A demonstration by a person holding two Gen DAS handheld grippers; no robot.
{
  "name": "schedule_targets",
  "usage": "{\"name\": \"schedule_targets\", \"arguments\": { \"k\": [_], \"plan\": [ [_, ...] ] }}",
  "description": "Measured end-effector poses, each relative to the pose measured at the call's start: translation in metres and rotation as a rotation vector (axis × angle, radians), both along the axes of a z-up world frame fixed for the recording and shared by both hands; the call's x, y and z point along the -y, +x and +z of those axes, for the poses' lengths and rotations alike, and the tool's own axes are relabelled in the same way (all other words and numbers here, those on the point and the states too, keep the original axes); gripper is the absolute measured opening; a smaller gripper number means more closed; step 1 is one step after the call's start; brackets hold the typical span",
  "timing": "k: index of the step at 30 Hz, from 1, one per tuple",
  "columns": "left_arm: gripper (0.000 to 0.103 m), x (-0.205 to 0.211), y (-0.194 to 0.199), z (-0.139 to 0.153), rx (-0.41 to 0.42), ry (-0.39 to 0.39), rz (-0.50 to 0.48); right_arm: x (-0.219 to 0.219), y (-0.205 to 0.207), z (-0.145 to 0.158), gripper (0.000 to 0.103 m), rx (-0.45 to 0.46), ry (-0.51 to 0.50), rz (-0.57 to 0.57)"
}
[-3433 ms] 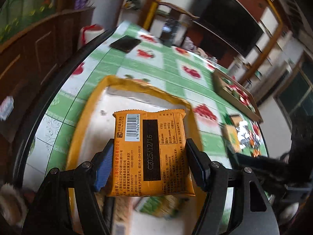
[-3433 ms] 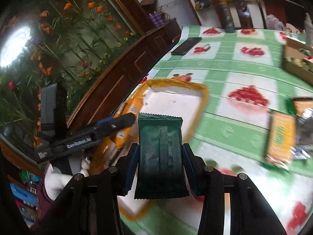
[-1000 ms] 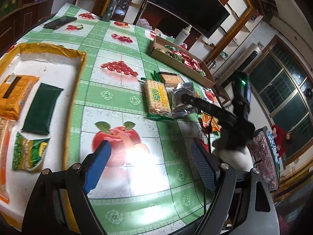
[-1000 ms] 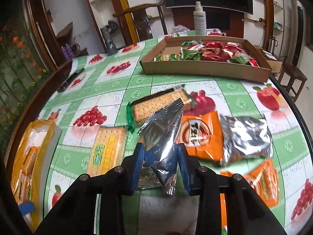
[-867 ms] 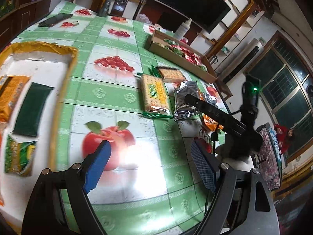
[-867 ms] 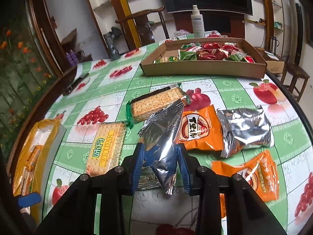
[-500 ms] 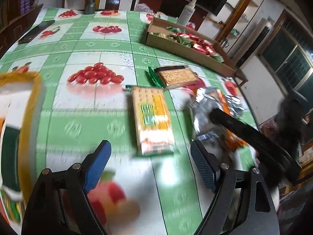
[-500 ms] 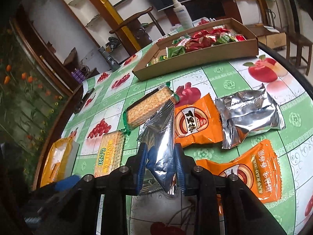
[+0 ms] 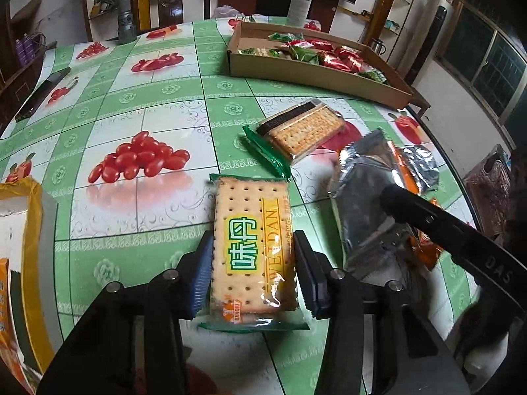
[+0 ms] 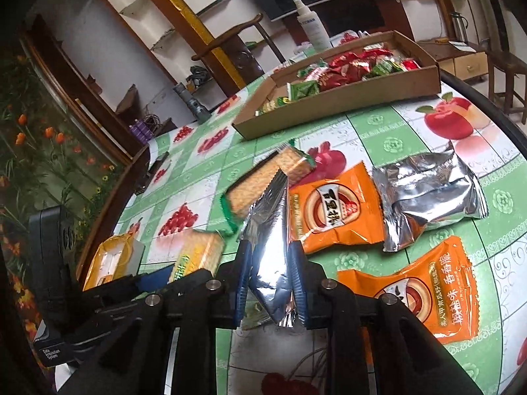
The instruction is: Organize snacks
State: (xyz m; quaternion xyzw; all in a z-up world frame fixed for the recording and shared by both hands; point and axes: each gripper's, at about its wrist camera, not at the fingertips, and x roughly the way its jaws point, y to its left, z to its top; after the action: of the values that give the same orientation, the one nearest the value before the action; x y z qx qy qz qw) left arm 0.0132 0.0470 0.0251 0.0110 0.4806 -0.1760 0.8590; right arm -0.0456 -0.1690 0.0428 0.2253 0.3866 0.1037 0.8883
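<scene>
My left gripper (image 9: 252,273) has closed its jaws on the sides of a yellow cracker pack (image 9: 252,247) that lies on the green tablecloth. My right gripper (image 10: 270,283) is shut on a silver foil pack (image 10: 268,240) and holds it on edge; that pack also shows in the left wrist view (image 9: 365,204). A second cracker pack (image 9: 299,130) with green ends lies just beyond. The yellow-rimmed tray (image 9: 33,230) with sorted snacks is at the far left.
Two orange packs (image 10: 332,207) (image 10: 425,289) and another silver pack (image 10: 425,191) lie at the right. A cardboard box (image 9: 313,69) of red and green snacks stands at the back. A spray bottle (image 10: 311,26) and a dark flashlight (image 9: 126,26) stand behind.
My left gripper has swung away from the tray, reached the yellow cracker pack and closed on its sides. The right gripper stays shut on the silver pack, tilted a little.
</scene>
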Motion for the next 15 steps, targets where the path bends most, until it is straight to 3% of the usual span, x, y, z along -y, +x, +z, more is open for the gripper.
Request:
{"name": "schedule_targets", "arguments": {
  "k": [8,15],
  "plan": [
    [0.044,-0.021,-0.029,0.019,0.008,-0.131,0.004,-0.008,-0.006,0.009,0.021,0.058,0.011,0.036],
    [0.044,-0.072,-0.07,0.034,0.033,-0.269,0.077,-0.005,-0.005,0.008,0.021,0.063,0.04,0.042]
  ]
}}
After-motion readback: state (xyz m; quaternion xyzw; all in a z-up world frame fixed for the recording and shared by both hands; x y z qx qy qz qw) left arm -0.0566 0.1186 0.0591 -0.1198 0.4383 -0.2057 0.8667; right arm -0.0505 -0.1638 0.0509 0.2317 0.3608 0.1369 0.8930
